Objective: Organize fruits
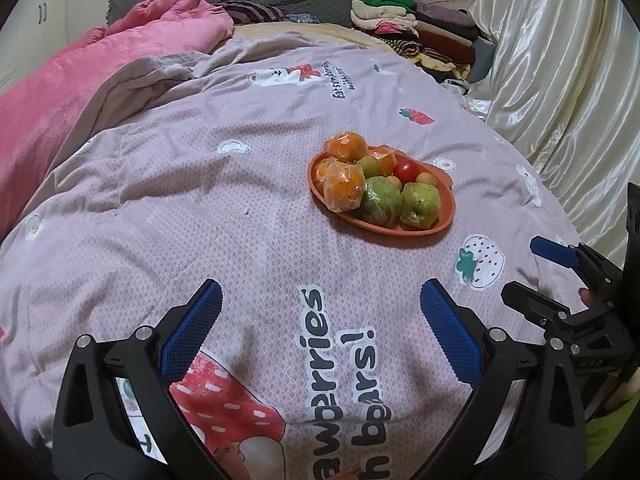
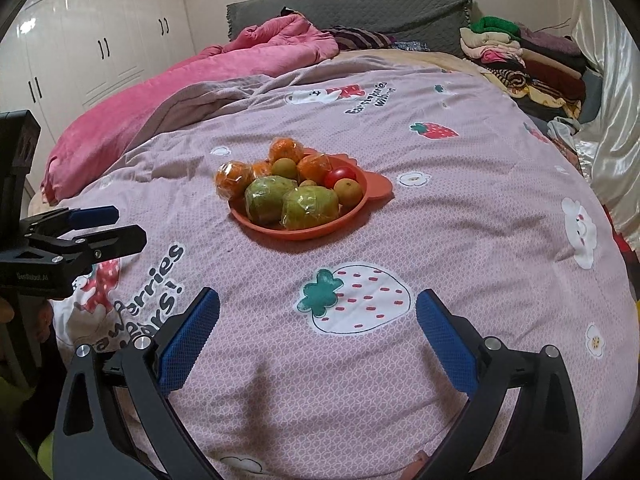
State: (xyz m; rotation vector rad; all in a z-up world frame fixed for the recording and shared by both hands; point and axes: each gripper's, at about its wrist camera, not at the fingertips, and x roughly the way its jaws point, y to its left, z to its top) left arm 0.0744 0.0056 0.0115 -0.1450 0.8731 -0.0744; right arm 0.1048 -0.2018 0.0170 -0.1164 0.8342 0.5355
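Note:
An orange plate (image 1: 434,229) (image 2: 280,234) sits on the pink strawberry-print quilt (image 1: 200,200) (image 2: 460,220). It holds several wrapped oranges (image 1: 345,189) (image 2: 234,178), two wrapped green fruits (image 1: 382,200) (image 2: 310,207), a red tomato (image 1: 406,169) (image 2: 340,175) and small yellow-green fruits (image 1: 425,179) (image 2: 346,192). My left gripper (image 1: 320,312) is open and empty, well short of the plate; it also shows in the right wrist view (image 2: 106,226). My right gripper (image 2: 318,316) is open and empty, below the plate; it also shows in the left wrist view (image 1: 532,276).
A pink blanket (image 1: 100,72) (image 2: 180,84) lies bunched at the left. Folded clothes (image 1: 420,28) (image 2: 520,60) are stacked at the far right. A cream satin curtain (image 1: 560,80) hangs on the right. White wardrobes (image 2: 100,40) stand to the left.

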